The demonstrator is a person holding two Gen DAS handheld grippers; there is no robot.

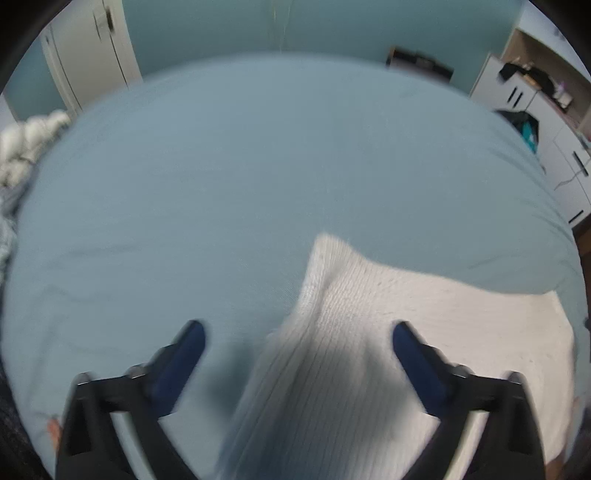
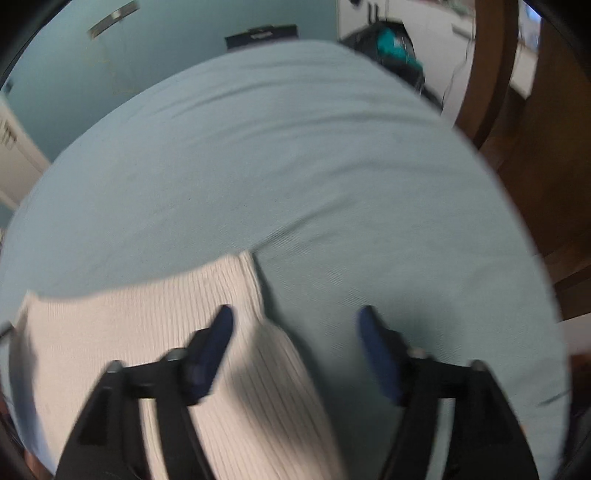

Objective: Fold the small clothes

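Observation:
A white ribbed knit garment (image 1: pixel 388 325) lies on a light blue bed sheet (image 1: pixel 221 184) at the near edge of the bed. My left gripper (image 1: pixel 297 334) is open, its blue-padded fingers (image 1: pixel 184 362) astride the garment's left edge, a little above it. In the right wrist view the same garment (image 2: pixel 155 332) lies at lower left on the sheet (image 2: pixel 295 166). My right gripper (image 2: pixel 295 319) is open over the garment's right edge, left finger above the knit, right finger above bare sheet. Both views are blurred.
White cupboards (image 1: pixel 546 122) with dark clothes on them stand right of the bed. A white door (image 1: pixel 88 51) and a crumpled white blanket (image 1: pixel 26 144) are at left. A brown wooden door and floor (image 2: pixel 535 147) lie to the right. A dark box (image 2: pixel 262 35) sits beyond the bed.

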